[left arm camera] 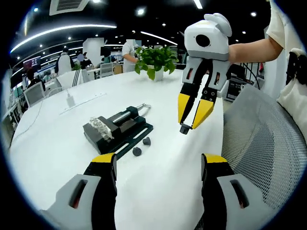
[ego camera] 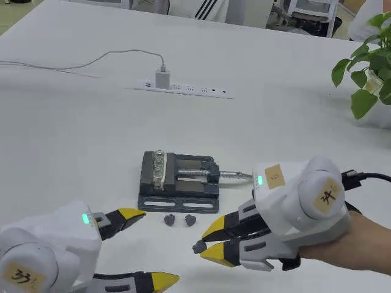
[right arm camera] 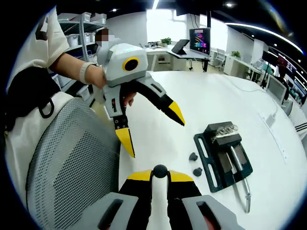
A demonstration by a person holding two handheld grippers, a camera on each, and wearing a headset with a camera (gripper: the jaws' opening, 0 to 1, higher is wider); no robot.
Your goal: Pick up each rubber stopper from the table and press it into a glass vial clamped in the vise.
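Currently held: one stopper (right arm camera: 159,171), pinched at the tips of the right gripper (ego camera: 203,245).
Left gripper (ego camera: 149,247): jaws spread, nothing between them.
Vials (ego camera: 160,166): upright in the vise (ego camera: 183,183), row running 12 to 6, at 11 o'clock from the held stopper in the head view.
Spare stoppers (ego camera: 170,218): two on the table (ego camera: 73,134), at 6 o'clock of the vise.
Writing: handwritten stickers on both grippers; left looks like "33", right unclear.

Head cam sits above and behind both grippers, tilted down, with the vise (ego camera: 178,181) just past their tips. Left gripper (ego camera: 157,246) cam and right gripper (ego camera: 206,245) cam sit low and close, angled toward each other. All three views share the vise.
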